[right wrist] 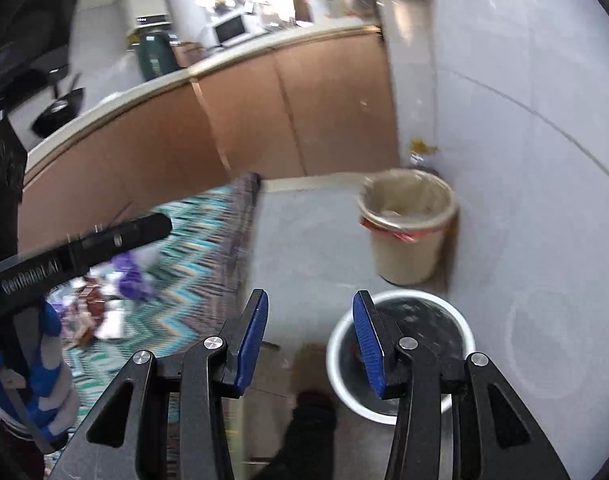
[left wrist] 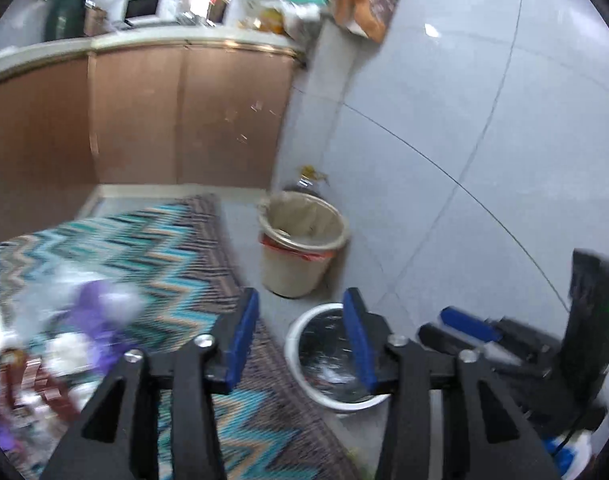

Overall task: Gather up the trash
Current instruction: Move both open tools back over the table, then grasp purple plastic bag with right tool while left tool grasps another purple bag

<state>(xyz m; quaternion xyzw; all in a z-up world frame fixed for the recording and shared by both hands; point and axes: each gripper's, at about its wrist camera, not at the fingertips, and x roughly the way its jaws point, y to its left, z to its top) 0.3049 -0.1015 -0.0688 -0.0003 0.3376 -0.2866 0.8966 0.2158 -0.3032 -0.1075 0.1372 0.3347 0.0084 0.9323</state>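
fingers [left wrist: 240,336] on both the left gripper [left wrist: 300,340] and right gripper [right wrist: 310,340] are apart with nothing between them, hanging over the white bin [right wrist: 400,354] next to the trash pile [left wrist: 64,344] on the rug [left wrist: 152,248]

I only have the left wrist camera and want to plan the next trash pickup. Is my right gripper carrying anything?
Observer: No. In the right wrist view the right gripper is open, with nothing between its pads.
Operator: Is anything near the white bin that I can't see?
Observer: Yes. A dark shape that looks like a person's foot is on the floor just left of it.
Operator: What's holding my left gripper?
Observer: A hand in a blue-and-white glove, at the left edge of the right wrist view.
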